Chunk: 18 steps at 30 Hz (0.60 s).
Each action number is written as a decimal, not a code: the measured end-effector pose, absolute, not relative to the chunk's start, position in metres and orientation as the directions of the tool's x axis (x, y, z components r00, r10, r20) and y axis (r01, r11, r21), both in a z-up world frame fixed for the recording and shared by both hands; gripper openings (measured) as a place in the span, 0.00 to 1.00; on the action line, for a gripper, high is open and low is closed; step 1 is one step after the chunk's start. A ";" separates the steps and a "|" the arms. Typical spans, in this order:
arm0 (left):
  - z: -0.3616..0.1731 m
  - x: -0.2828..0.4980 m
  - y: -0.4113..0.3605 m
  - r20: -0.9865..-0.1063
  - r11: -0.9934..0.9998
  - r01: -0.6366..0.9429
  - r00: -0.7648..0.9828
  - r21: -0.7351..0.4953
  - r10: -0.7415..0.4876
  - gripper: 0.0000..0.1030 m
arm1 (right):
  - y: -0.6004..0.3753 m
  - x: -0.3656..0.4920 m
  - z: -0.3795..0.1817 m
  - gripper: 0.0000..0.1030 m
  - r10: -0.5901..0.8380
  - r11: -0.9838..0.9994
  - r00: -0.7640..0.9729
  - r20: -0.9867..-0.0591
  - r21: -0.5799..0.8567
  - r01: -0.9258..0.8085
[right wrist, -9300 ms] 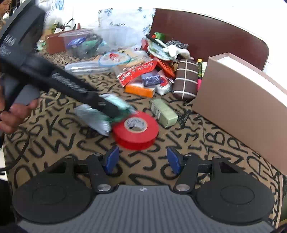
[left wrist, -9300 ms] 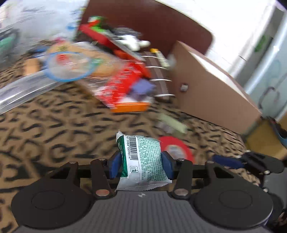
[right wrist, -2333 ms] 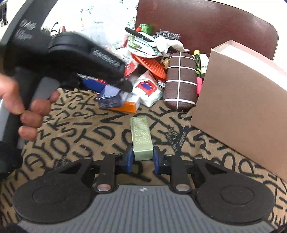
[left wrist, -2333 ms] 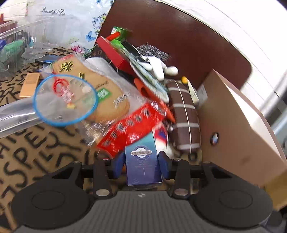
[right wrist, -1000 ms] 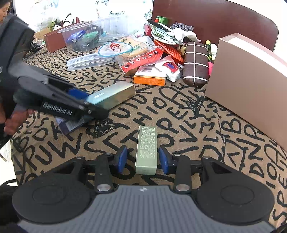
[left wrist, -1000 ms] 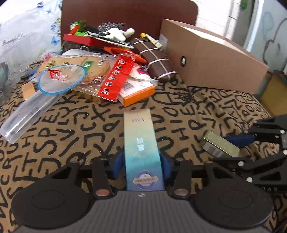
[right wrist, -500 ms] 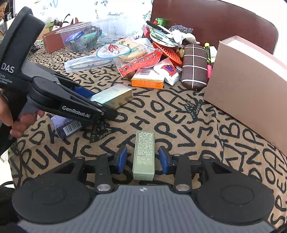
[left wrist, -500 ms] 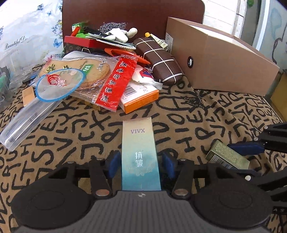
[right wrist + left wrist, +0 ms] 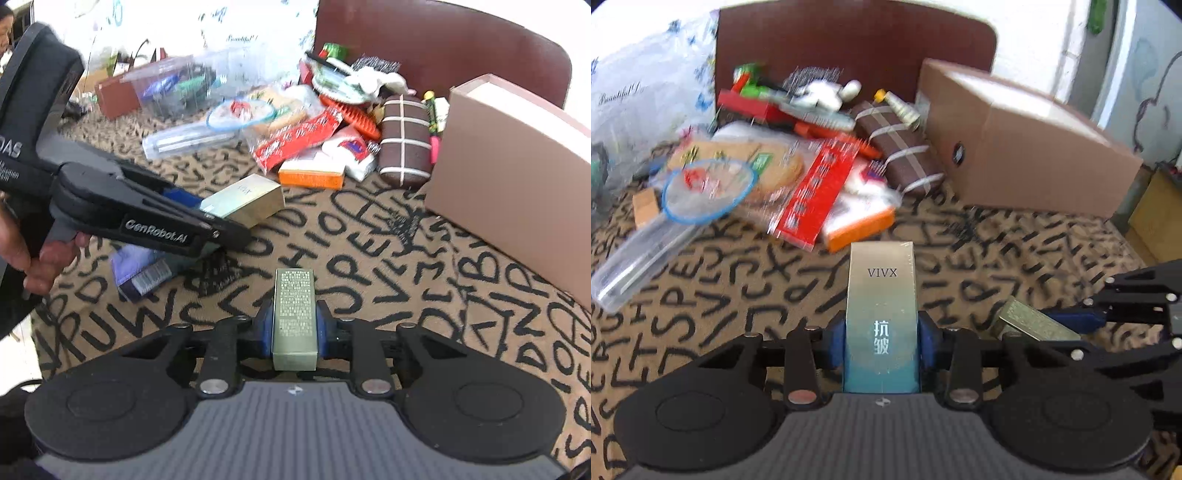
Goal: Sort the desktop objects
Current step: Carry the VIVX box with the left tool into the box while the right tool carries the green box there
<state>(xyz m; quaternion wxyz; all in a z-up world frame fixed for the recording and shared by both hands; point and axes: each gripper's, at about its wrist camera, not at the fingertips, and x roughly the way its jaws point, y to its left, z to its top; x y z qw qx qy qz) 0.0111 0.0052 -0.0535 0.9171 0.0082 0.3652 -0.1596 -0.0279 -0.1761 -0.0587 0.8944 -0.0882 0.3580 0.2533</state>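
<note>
Two-handed sorting on a letter-print tablecloth (image 9: 388, 258). The left gripper (image 9: 881, 341) has its jaws closed on a gold-to-teal VIVX carton (image 9: 881, 317), which projects toward 12 o'clock. The right gripper (image 9: 294, 328) clamps a slim olive-green box (image 9: 294, 317) the same way. The unsorted heap (image 9: 798, 177) lies at 11 o'clock in the left wrist view, with the brown cardboard box (image 9: 1019, 162) at 1 o'clock. Judged best practice: keep each grip firm and level, carry the boxes clear of each other, and release only once each rests flat on the cloth.
</note>
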 end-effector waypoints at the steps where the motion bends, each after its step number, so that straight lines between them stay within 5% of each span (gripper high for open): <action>1: -0.048 0.011 0.004 -0.659 0.944 0.309 0.688 -0.111 -0.303 0.39 | -0.179 -0.028 -0.054 0.21 0.388 0.860 0.628 -0.675 0.019 -0.510; 18: 0.081 0.072 -0.067 -0.418 0.835 0.504 0.725 -0.221 -0.548 0.39 | -0.264 0.000 0.052 0.21 0.235 0.946 0.875 -0.423 -0.107 -0.306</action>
